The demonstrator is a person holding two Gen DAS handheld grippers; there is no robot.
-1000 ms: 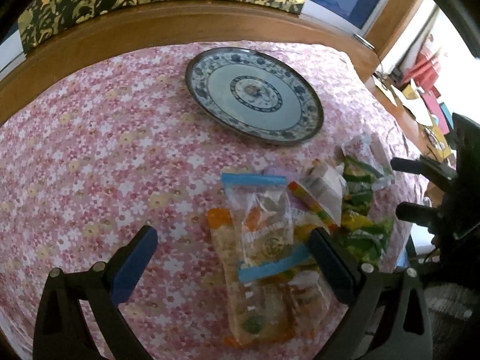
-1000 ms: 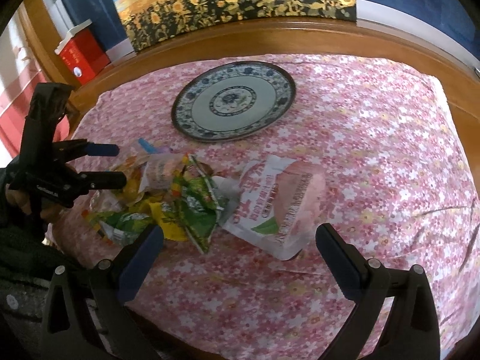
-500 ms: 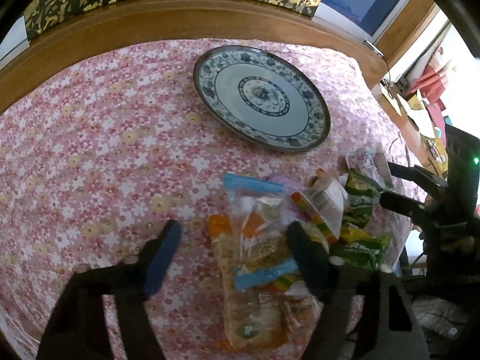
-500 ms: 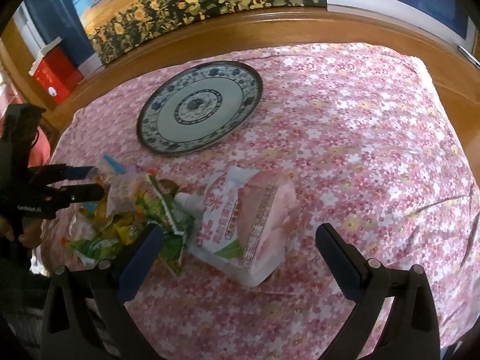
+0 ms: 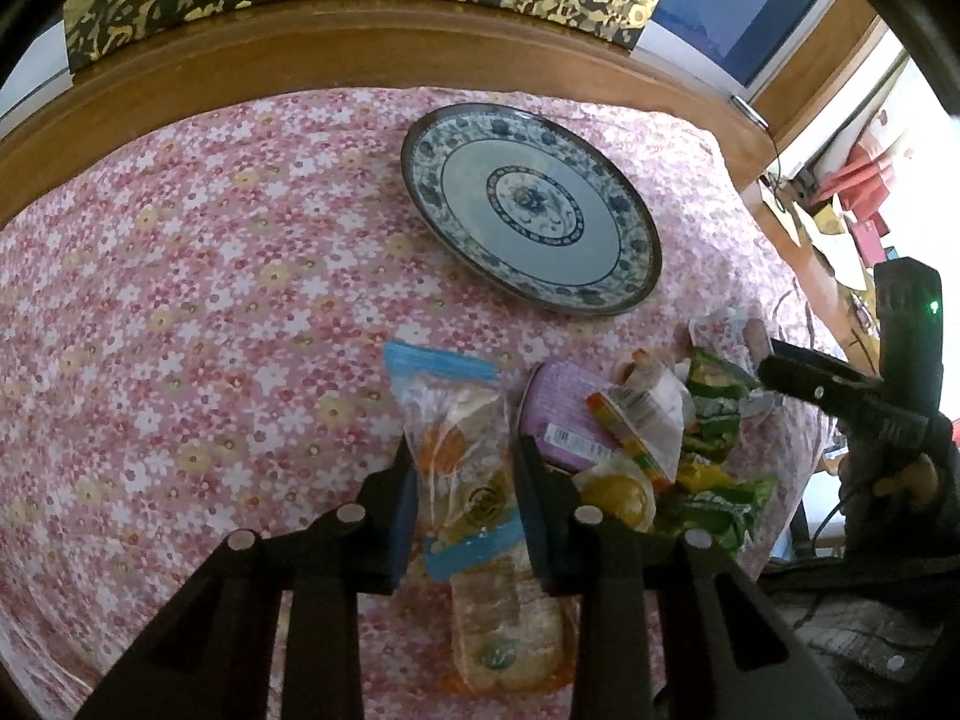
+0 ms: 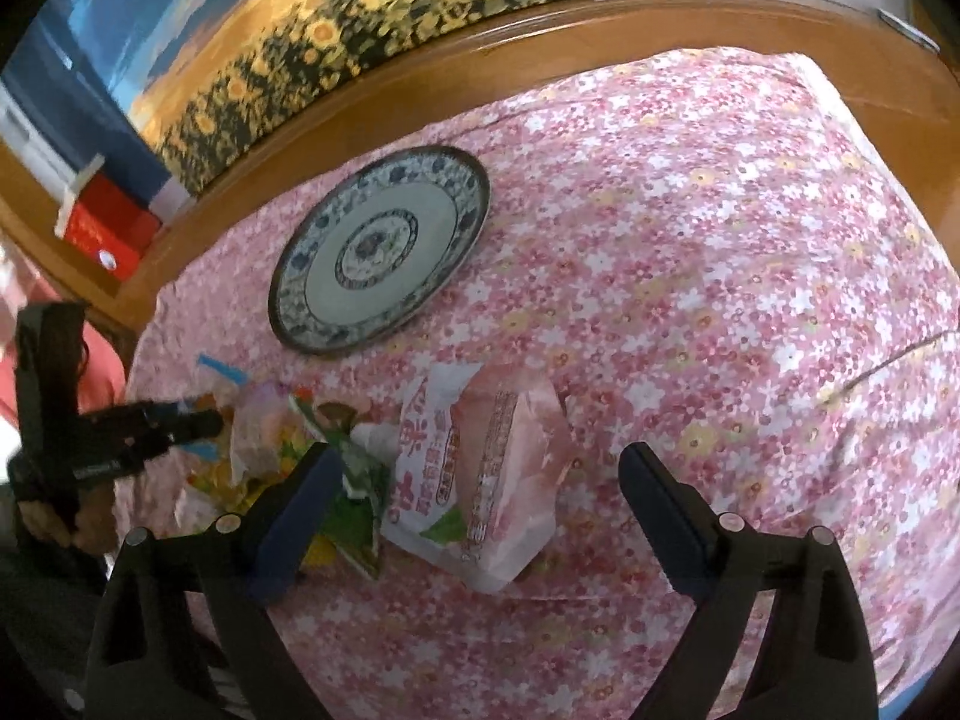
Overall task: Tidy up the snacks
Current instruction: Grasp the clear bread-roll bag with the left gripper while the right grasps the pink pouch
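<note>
Snacks: my left claw (image 5: 462,480) has just closed onto the clear blue-sealed snack bag (image 5: 459,444); only my right view shows the pink-and-white pouch (image 6: 492,468) between my right claw's (image 6: 474,480) spread, slightly narrowing jaws. Beyond lies the blue-patterned round plate (image 5: 624,276); flowered counter (image 6: 750,252) open rightward.

A pink floral cloth (image 5: 180,300) covers the table; a curved wooden rail (image 5: 336,54) borders its far edge; a sunflower picture (image 6: 336,42) against a blue wall (image 5: 738,12); daylight at right.
</note>
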